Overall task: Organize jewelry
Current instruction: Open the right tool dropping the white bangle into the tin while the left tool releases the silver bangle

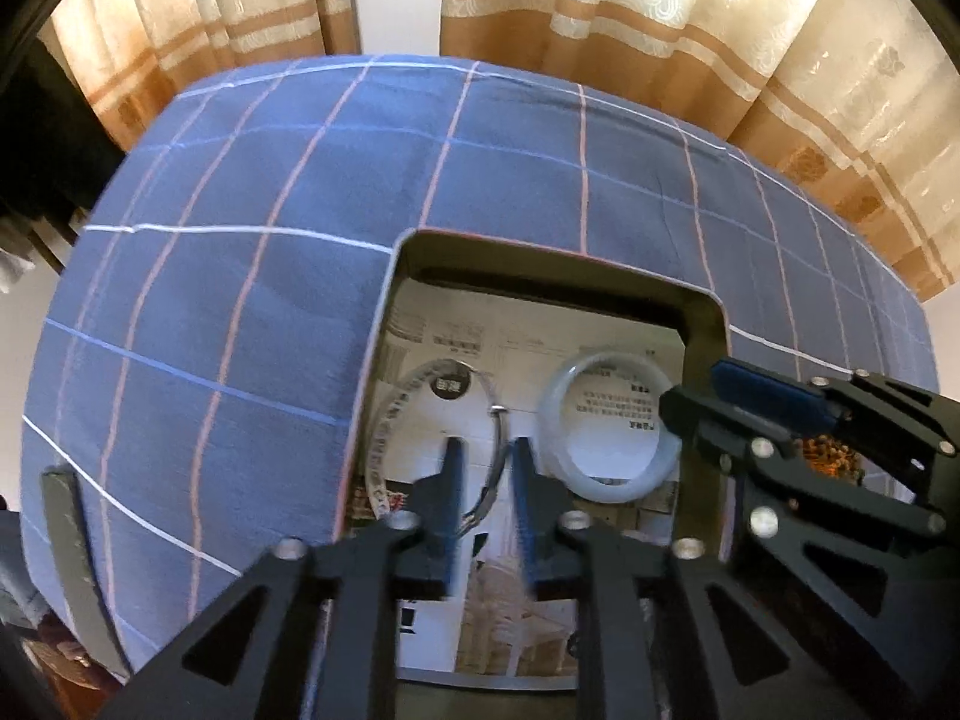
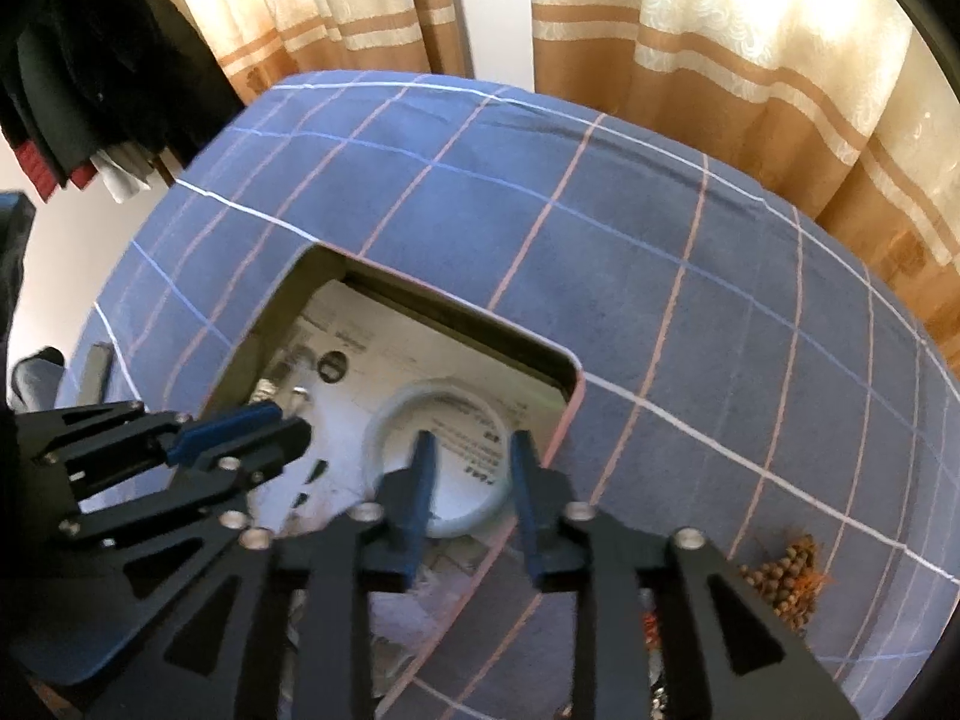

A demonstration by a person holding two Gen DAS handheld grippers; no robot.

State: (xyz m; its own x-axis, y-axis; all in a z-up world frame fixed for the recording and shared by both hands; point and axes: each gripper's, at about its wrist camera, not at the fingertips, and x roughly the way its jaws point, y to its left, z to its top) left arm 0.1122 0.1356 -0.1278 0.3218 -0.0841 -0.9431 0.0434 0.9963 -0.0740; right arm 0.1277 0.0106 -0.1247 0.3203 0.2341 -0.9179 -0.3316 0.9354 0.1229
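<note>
An open box (image 1: pixel 701 324) lined with printed paper sits on the blue checked cloth. In it lie a silver bangle (image 1: pixel 384 420) on the left and a pale jade bangle (image 1: pixel 606 483) on the right. My left gripper (image 1: pixel 487 468) is open, its fingertips on either side of the silver bangle's right edge. My right gripper (image 2: pixel 471 465) is open over the jade bangle (image 2: pixel 384 420), one fingertip inside the ring and the other outside its right rim. A brown beaded bracelet (image 2: pixel 786 582) with an orange tassel lies on the cloth to the right of the box.
The blue checked cloth (image 1: pixel 240 300) covers the surface around the box (image 2: pixel 567 372). A grey flat piece (image 1: pixel 72 552) lies at the left edge. Striped curtains (image 1: pixel 720 30) hang behind. Dark clothes (image 2: pixel 90 78) hang at the far left.
</note>
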